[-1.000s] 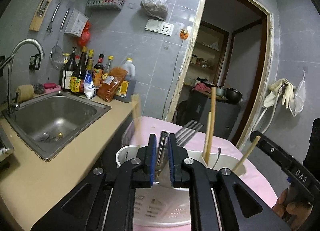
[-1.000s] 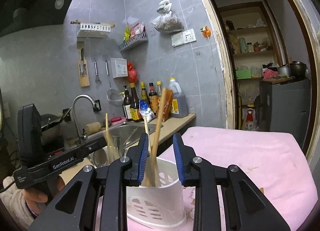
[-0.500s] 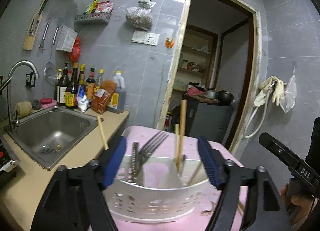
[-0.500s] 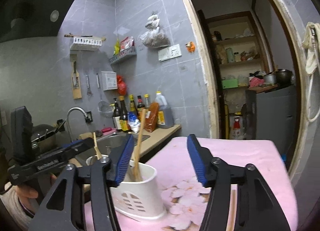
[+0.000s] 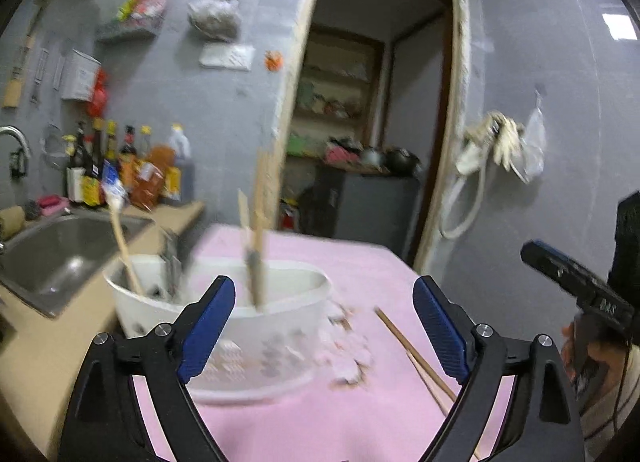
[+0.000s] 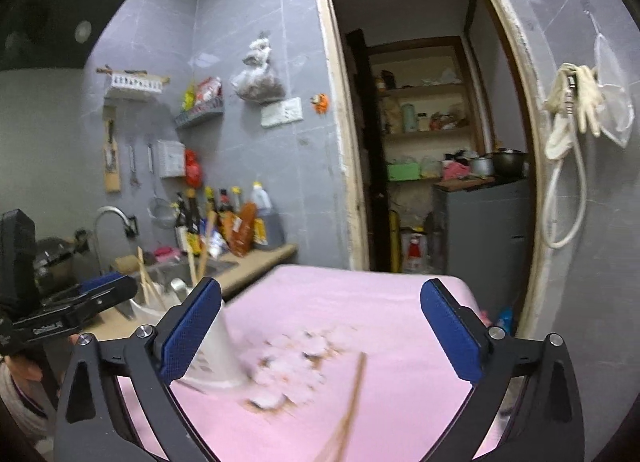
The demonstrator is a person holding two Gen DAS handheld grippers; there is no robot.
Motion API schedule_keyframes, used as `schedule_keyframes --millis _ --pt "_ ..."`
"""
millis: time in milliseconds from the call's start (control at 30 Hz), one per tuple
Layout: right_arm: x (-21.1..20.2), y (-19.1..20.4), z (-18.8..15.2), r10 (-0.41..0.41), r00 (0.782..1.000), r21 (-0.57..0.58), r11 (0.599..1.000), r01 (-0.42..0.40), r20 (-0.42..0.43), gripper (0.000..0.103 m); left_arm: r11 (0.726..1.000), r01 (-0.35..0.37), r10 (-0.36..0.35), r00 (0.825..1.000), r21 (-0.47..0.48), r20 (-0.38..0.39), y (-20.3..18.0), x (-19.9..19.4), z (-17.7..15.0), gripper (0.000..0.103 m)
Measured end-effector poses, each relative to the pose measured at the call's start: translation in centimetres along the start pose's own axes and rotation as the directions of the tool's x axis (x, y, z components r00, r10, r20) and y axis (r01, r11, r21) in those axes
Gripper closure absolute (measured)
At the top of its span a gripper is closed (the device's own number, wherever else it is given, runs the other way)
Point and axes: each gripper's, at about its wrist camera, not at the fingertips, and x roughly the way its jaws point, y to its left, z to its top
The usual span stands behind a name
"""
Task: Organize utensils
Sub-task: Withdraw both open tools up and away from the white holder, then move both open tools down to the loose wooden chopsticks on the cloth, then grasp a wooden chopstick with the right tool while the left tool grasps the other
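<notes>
A white utensil holder [image 5: 224, 326] stands on the pink cloth [image 5: 352, 414], with wooden chopsticks [image 5: 258, 229], a wooden spoon [image 5: 124, 250] and metal forks upright in it. My left gripper [image 5: 324, 326] is open and still opening, drawn back from the holder, nothing between its fingers. A loose pair of chopsticks [image 5: 412, 354] lies on the cloth to the right. In the right wrist view the holder [image 6: 216, 350] sits behind the left finger; my right gripper [image 6: 320, 330] is opening wide and empty, with the chopsticks [image 6: 348, 410] lying below it.
A steel sink [image 5: 52, 258] is set in the beige counter [image 5: 48, 346] at left, with sauce bottles [image 5: 120, 169] behind it. An open doorway [image 6: 432, 141] leads to a pantry. Each view shows the other hand-held gripper at its edge [image 5: 580, 294] [image 6: 60, 314].
Both grippers went from nearly shut, over utensils in the holder, to wide open. Both pulled back from the holder, which now looks smaller and farther left.
</notes>
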Motion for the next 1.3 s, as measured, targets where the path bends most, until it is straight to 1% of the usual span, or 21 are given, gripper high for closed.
schedule_keyframes --millis 167,233,333,433,500,567,633,700,767,833,933,1033,1100,1200,1267,1300 --pt "-1.7 -2.5 -1.7 -0.061 0.996 -0.011 0.998 0.061 -0.072 0.002 0.999 0.049 -0.048 0.993 0.013 -0.11 -2.0 2.1 -2.4 0.016" --pt "-2.1 -3.4 -2.5 -0.078 0.991 -0.009 0.997 0.078 -0.104 0.002 0.998 0.063 -0.061 0.986 0.013 -0.155 -2.8 2.9 -3.3 0.016" --pt "-2.2 -4.4 -3.8 -0.088 0.984 -0.005 0.996 0.088 -0.156 0.002 0.996 0.088 -0.079 0.971 0.028 -0.227 -3.8 3.9 -4.3 0.016" --pt "-1.9 -5.0 -5.1 -0.078 0.973 0.0 0.997 0.08 -0.217 0.002 0.994 0.097 -0.079 0.952 0.047 -0.294 -4.9 4.9 -5.1 0.016" --pt "-1.6 -5.3 -6.0 -0.062 0.963 0.001 0.998 0.065 -0.261 0.002 0.994 0.088 -0.063 0.939 0.062 -0.339 -5.4 5.7 -5.6 0.016" --pt "-1.0 -5.2 -6.9 -0.049 0.949 -0.004 0.999 0.051 -0.31 0.002 0.994 0.078 -0.044 0.918 0.072 -0.395 -5.7 6.7 -6.1 0.016" --pt "-0.4 -5.0 -7.7 -0.03 0.934 -0.002 1.0 0.031 -0.355 0.003 0.995 0.07 -0.029 0.892 0.076 -0.45 -5.8 7.8 -6.7 0.016" --pt "0.3 -4.8 -8.3 -0.015 0.919 -0.005 1.0 0.014 -0.394 0.007 0.995 0.063 -0.019 0.872 0.074 -0.488 -5.8 8.5 -7.1 0.016" --pt "1.0 -4.5 -8.9 -0.004 0.902 -0.011 1.0 -0.001 -0.432 0.019 0.996 0.049 -0.003 0.858 0.075 -0.514 -5.6 9.1 -7.3 0.016" --pt "1.7 -4.1 -9.5 0.009 0.883 -0.014 1.0 -0.017 -0.468 0.024 0.997 0.046 -0.004 0.844 0.063 -0.536 -5.4 9.5 -7.4 0.016" --pt "2.7 -3.4 -10.2 0.027 0.857 -0.021 0.999 -0.044 -0.515 0.031 0.998 0.037 -0.003 0.835 0.052 -0.55 -5.1 10.0 -7.4 0.016" --pt "3.7 -2.7 -10.9 0.048 0.829 -0.025 0.997 -0.074 -0.557 0.037 0.998 0.048 -0.024 0.824 0.028 -0.566 -4.8 10.4 -7.4 0.016" --pt "4.2 -2.2 -11.2 0.058 0.814 -0.031 0.995 -0.093 -0.578 0.04 0.998 0.056 -0.036 0.82 0.017 -0.572 -4.6 10.4 -7.4 0.017" --pt "4.9 -1.6 -11.3 0.05 0.798 -0.057 0.993 -0.105 -0.6 0.046 0.998 0.07 -0.052 0.814 0.008 -0.578 -4.5 10.6 -7.3 0.018" --pt "5.4 -1.3 -11.5 0.035 0.788 -0.074 0.992 -0.102 -0.615 0.053 0.996 0.084 -0.059 0.811 0.015 -0.582 -4.8 10.9 -7.3 0.023" --pt "5.6 -1.2 -11.6 0.028 0.784 -0.083 0.991 -0.101 -0.621 0.054 0.996 0.089 -0.062 0.809 0.017 -0.584 -4.8 11.0 -7.3 0.024"
